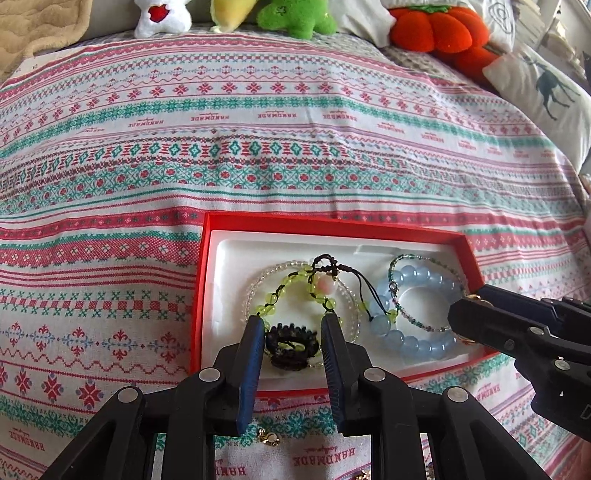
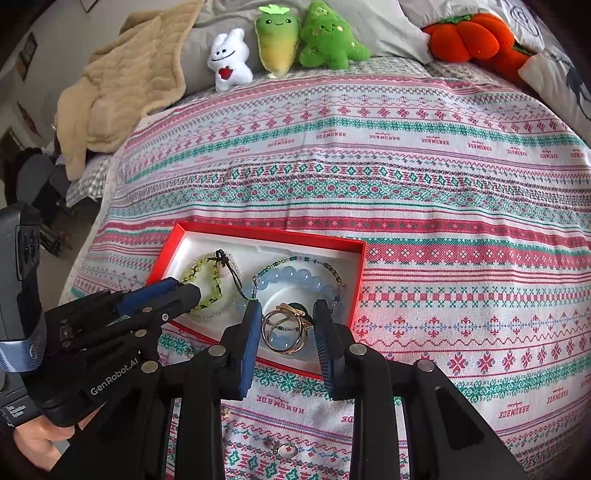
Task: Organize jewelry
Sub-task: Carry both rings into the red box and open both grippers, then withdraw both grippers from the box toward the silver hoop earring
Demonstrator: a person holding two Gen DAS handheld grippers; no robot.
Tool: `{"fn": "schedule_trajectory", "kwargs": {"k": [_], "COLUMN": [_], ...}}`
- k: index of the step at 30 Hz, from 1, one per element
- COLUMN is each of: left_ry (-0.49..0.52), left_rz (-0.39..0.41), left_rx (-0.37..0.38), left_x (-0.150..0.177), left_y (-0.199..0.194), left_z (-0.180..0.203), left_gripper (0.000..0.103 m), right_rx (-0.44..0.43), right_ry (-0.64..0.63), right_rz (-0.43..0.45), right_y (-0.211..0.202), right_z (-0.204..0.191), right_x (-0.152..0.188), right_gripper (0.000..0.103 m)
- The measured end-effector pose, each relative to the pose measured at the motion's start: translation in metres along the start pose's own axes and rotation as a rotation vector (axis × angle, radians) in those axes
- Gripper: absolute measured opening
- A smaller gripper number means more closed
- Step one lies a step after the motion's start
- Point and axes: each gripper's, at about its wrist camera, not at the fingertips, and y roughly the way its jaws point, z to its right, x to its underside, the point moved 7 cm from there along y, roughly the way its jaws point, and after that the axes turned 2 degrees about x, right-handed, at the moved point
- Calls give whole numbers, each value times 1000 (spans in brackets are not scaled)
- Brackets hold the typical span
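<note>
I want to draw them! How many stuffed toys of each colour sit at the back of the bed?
White: 1, bunny
Green and yellow: 1, carrot-shaped toy
Green: 1, tree toy
Orange-red: 1, pumpkin toy
Total: 4

Glossy, seemingly glass blue beads (image 1: 410, 341)

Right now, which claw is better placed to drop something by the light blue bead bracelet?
Right claw: its gold metal rings hang over the light blue bead bracelet. The left claw sits over the yellow-green bead bracelet instead.
</note>
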Motion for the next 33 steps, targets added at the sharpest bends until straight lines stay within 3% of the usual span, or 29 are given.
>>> {"fn": "schedule_trajectory", "kwargs": {"k": [8,12,16,20,33], "left_ry": [1,7,11,2,-56], "left_rz": [2,10,19,10,-121], "left_rx": [-18,-17,-15,-15,-32], "left_x": [5,10,17,29,81], "left_y": [-13,-23,-36,-45,-50], "left_z": [-4,-5,-4,-7,-31], "left_gripper": [46,57,76,85,90], "right_rx": [-13,-4,7,23,71], "right_ry": [8,7,8,9,-16], "right_rz": [12,26,34,28,-119], "right_y": [-10,-23,-36,-46,-39], "right_z": [1,3,6,9,12], "right_x": [0,3,9,19,79], "right_gripper": [33,45,50,58,65]}}
